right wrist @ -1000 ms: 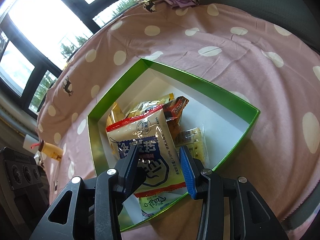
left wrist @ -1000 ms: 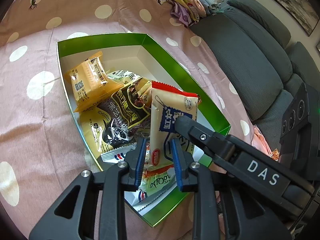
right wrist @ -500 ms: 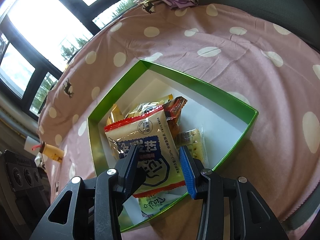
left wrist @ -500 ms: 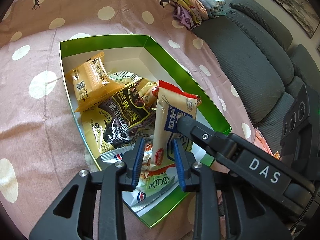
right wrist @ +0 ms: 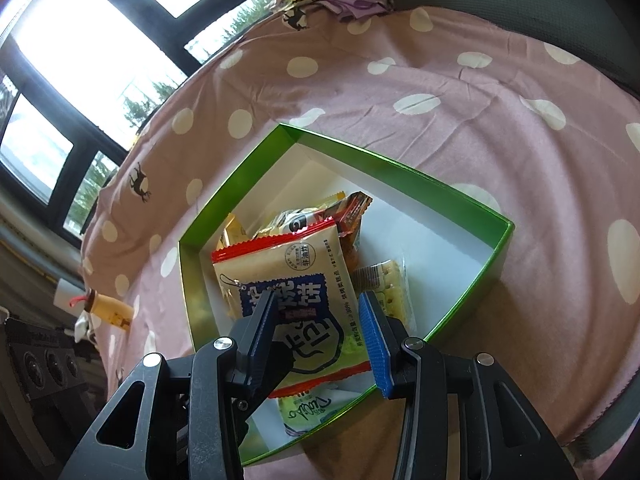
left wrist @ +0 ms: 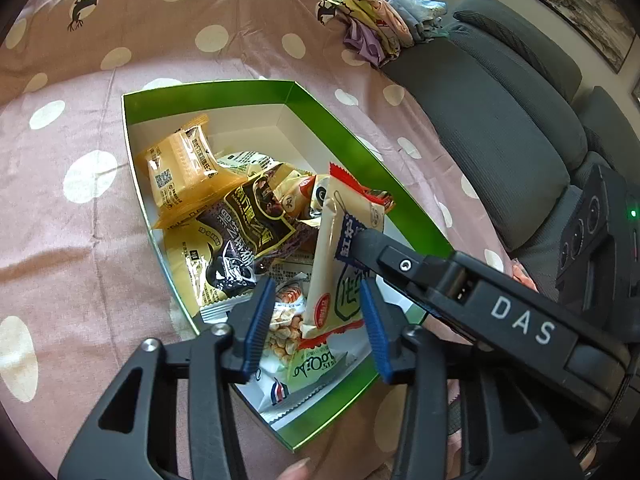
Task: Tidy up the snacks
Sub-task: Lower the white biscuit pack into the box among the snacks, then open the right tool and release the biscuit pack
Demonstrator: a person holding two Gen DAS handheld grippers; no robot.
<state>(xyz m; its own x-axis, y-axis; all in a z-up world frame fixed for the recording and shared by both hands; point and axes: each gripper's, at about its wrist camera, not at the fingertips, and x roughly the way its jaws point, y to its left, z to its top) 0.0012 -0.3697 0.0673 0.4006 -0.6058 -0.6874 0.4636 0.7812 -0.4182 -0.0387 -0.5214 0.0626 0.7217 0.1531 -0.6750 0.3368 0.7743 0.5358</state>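
Snacks sit heaped in the green box (left wrist: 360, 148) on the spotted bedspread (left wrist: 80, 240). Right hand-held gripper (right wrist: 320, 328) clamps the cream cracker packet (left wrist: 340, 264) over the box's near corner; left hand-held gripper (left wrist: 316, 324) is opening, pads clear of the packet's lower end.

The box (left wrist: 352, 148) looks like card, its outer walls and rim a glossy, foil-like green, its inside a matt white. The snack packets (left wrist: 240, 232) in it are thin, crinkled plastic film with a bright sheen; the cream cracker packet (right wrist: 296, 280) is smoother and semi-glossy. The cloth (left wrist: 80, 240) over the surface is soft, matt, creased pink fabric with pale dots. The left gripper (left wrist: 316, 324) is matt black plastic with shiny metal screws, and its fingers (left wrist: 260, 324) bear ribbed blue rubbery pads. The sofa (left wrist: 520, 128) is grey, finely ribbed fabric.
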